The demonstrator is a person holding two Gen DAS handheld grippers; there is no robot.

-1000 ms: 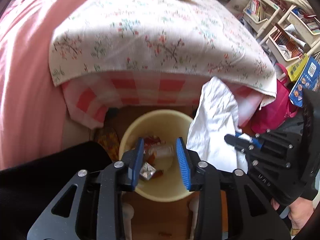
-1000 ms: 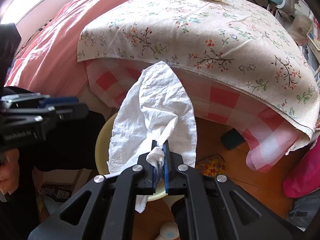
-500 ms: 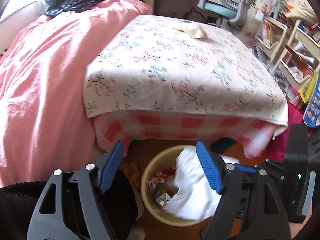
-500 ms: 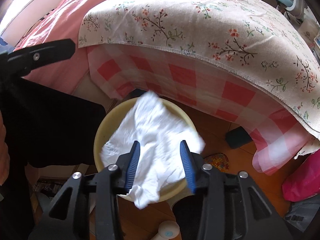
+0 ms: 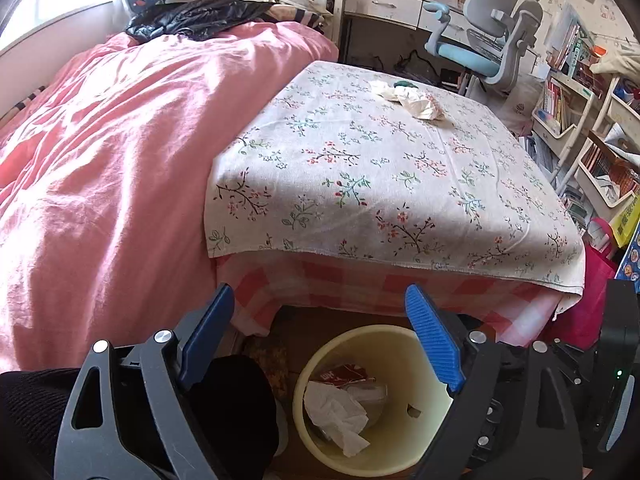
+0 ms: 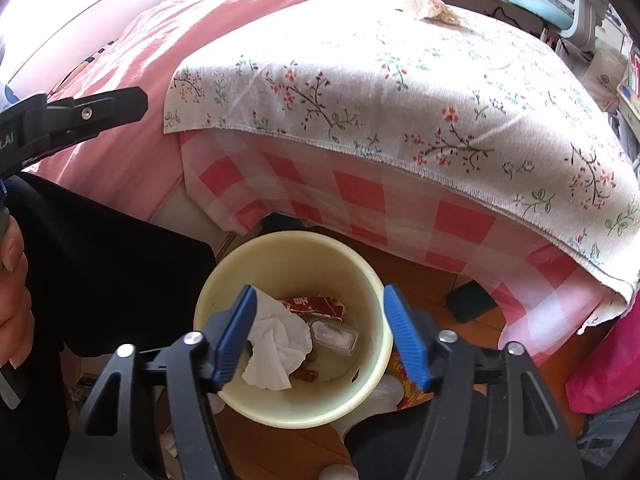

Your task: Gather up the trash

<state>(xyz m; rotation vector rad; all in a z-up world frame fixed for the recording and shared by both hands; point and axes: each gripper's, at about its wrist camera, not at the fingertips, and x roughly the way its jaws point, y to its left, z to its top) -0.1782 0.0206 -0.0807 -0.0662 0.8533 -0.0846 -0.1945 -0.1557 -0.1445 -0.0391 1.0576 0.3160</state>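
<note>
A cream waste bin stands on the wooden floor below the table edge. Inside lie a crumpled white tissue, a red wrapper and a small clear container. My right gripper hangs over the bin, its jaws opening with nothing pressed between them. My left gripper is above the bin's near side, jaws opening wide and empty. More crumpled paper trash lies at the far end of the floral tablecloth.
A pink duvet covers the bed to the left. A desk chair and bookshelves stand at the back right. A magenta bag and a dark small object sit on the floor right of the bin. A person's hand shows at left.
The right gripper opened and let go of the white tissue, which dropped into the bin. The left gripper opened wide and tilted up, bringing the table top into view.
</note>
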